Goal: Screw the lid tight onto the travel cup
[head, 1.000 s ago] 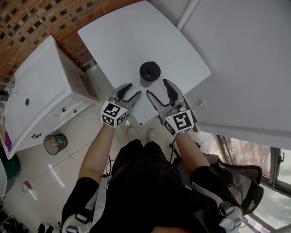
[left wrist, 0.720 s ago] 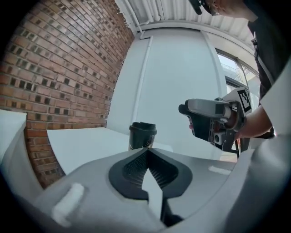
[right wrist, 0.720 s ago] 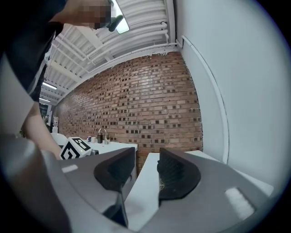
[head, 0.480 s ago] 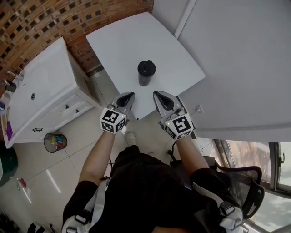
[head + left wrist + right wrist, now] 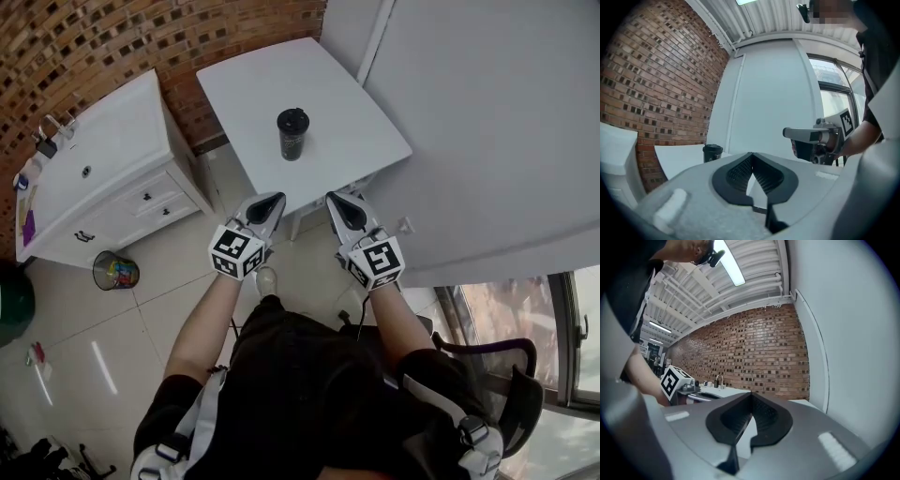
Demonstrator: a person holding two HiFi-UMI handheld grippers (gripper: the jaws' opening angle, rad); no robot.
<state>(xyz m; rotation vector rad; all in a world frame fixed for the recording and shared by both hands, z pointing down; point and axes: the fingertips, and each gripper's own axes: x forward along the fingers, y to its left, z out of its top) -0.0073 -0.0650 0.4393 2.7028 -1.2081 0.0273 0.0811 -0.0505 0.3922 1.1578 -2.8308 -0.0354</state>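
My left hand-held gripper (image 5: 269,201) and right hand-held gripper (image 5: 339,201) are both fully closed, holding nothing. The black lidded travel cup (image 5: 292,134) stands upright on the white worktop (image 5: 347,103) ahead, well apart from both, its print too small to read.

readable text: none | left tool (image 5: 275,199), right tool (image 5: 335,199): cubes (image 5: 233,251) bear black-and-white square patterns only, no letters or digits | cup (image 5: 292,133): any print too small to read
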